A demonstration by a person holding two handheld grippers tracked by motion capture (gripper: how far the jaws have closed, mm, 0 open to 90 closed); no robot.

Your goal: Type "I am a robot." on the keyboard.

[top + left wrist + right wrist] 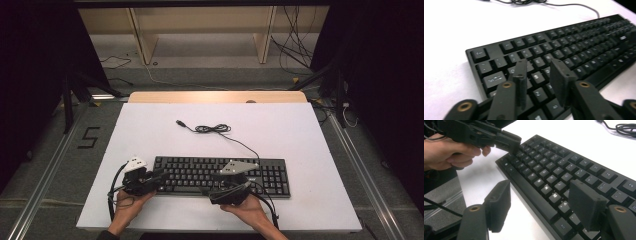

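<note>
A black keyboard point(220, 175) lies near the front of the white table top, and its cable point(215, 129) runs off toward the back in a loose coil. My left gripper point(159, 175) hovers low over the keyboard's left end point(574, 42). Its jaws point(539, 72) stand open with a narrow gap above the letter keys and nothing between them. My right gripper point(212, 189) sits at the keyboard's front edge near the middle. It is open wide point(541, 195), straddling the front edge over the bottom key rows point(564, 162). The left gripper point(509, 141) shows beyond it, held in a hand.
The white table top point(300, 135) has bare room behind and to the right of the keyboard. A wooden strip point(215, 96) edges the back. Metal rails point(45, 175) run along the floor on both sides, and loose cables point(295, 45) lie behind the table.
</note>
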